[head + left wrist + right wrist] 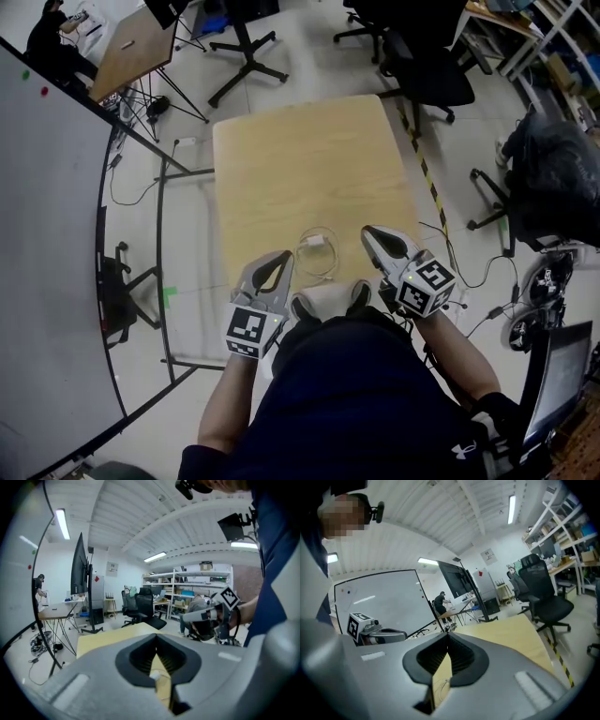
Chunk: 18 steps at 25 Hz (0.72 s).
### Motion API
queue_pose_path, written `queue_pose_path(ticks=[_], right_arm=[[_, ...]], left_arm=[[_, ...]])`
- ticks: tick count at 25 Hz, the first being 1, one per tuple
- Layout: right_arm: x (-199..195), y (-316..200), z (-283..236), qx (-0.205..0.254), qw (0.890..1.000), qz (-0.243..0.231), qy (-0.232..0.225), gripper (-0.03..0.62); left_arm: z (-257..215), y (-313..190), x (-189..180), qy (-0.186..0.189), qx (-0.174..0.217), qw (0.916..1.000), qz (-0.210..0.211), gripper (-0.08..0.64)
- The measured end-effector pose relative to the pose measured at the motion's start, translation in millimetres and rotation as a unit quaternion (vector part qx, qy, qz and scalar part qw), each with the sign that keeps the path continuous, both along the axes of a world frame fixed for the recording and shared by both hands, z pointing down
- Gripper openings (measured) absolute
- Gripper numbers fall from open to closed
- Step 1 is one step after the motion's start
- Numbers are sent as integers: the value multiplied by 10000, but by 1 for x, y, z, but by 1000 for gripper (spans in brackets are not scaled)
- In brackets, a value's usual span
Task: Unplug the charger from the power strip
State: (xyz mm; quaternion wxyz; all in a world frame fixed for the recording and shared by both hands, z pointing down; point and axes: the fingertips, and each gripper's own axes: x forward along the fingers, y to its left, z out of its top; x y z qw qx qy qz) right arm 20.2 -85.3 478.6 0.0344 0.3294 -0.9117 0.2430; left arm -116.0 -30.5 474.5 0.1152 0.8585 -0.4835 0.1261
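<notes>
A white charger (pixel 315 242) with its thin cable looped around it (pixel 323 265) lies on the light wooden table (pixel 300 150), near the front edge. Close behind it, at the table's near edge, is a white block with dark ends (pixel 328 298), partly hidden by my body; I cannot tell if it is the power strip. My left gripper (pixel 282 256) is raised to the left of the charger, shut and empty. My right gripper (pixel 367 231) is raised to its right, also shut and empty. In the left gripper view the jaws (pixel 157 641) meet, with the charger (pixel 153 673) far below them.
Black office chairs (pixel 427 56) stand beyond the table's far right corner, and a stand base (pixel 246 70) beyond the far edge. A whiteboard (pixel 47 262) runs along the left. Cables lie on the floor at right (pixel 487 272). A person stands at a desk far back left (pixel 52 42).
</notes>
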Motion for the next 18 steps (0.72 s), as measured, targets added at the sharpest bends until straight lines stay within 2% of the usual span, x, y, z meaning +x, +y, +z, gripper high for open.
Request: queue_pose_path(ticks=[6, 12, 18], right_arm=[[-7, 20, -32, 728, 9970, -163, 202, 9], [-8, 30, -29, 741, 9967, -247, 217, 9], [-6, 36, -35, 1008, 9937, -348, 330, 9]], left_arm=[[-23, 7, 27, 243, 149, 9995, 151, 3], [-19, 10, 31, 380, 61, 9993, 43, 3], [-24, 14, 31, 506, 139, 9985, -122, 3]])
